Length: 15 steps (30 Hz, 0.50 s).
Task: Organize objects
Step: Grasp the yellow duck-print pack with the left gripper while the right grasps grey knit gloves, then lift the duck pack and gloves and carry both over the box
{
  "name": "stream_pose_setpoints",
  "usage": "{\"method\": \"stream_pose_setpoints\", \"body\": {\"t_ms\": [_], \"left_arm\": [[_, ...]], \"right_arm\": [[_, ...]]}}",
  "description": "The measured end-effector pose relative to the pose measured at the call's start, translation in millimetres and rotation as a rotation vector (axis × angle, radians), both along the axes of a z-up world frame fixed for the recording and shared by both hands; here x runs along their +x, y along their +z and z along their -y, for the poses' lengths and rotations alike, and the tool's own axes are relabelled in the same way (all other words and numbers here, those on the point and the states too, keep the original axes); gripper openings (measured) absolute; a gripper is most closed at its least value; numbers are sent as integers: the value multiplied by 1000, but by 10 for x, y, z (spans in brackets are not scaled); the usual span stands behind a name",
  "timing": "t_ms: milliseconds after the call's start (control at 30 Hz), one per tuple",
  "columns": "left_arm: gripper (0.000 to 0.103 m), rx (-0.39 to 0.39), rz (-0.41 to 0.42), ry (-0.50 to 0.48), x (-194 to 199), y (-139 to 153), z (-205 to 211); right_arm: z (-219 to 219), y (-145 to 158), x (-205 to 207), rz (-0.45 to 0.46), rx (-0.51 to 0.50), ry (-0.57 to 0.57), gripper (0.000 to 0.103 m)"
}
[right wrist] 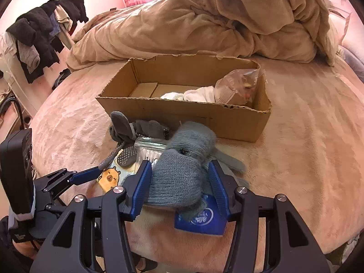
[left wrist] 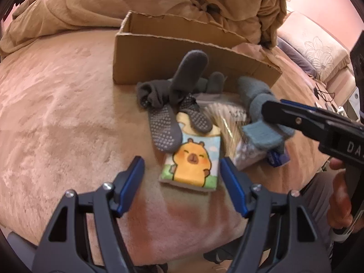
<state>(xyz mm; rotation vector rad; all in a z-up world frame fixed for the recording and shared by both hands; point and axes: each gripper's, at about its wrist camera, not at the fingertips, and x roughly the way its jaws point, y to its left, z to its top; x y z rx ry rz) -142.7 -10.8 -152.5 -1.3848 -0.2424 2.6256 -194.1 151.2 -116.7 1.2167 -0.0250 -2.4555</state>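
My left gripper [left wrist: 182, 162] is open and straddles a capybara-print tissue pack [left wrist: 191, 163] lying flat on the bed; a gap shows beside its left pad. It shows from the side in the right wrist view as the left gripper [right wrist: 95, 171]. My right gripper [right wrist: 179, 170] is open around a blue-grey knitted sock [right wrist: 179, 177], which lies on a blue tissue pack [right wrist: 200, 220]. From the left wrist view the right gripper [left wrist: 267, 111] hangs over that sock [left wrist: 261, 134]. Dark grey grip socks [left wrist: 163, 127] and a clear zip bag [left wrist: 227, 118] lie just behind, in front of the cardboard box [right wrist: 182, 113].
The box holds white cloth [right wrist: 195, 95] and a clear plastic bag [right wrist: 236, 86] at its right end. A crumpled tan blanket [right wrist: 204, 22] is piled behind it. Dark clothes [right wrist: 41, 36] hang at far left. A pillow [left wrist: 318, 50] lies at right, and a hand [left wrist: 339, 202] grips the right tool.
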Motion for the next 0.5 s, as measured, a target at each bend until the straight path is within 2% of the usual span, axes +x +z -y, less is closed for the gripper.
{"method": "stream_pose_setpoints", "body": {"t_ms": [67, 100, 167, 500], "left_arm": [[66, 6, 1, -5, -9, -11, 1], [59, 6, 0, -11, -11, -8, -7], [53, -4, -1, -26, -6, -2, -47], [49, 0, -28, -31, 103, 136, -95]], "right_arm": [[18, -23, -29, 6, -5, 7, 55], [21, -34, -36, 7, -7, 10, 55], [14, -55, -47, 11, -15, 14, 49], [-57, 26, 36, 2, -37, 23, 38]]}}
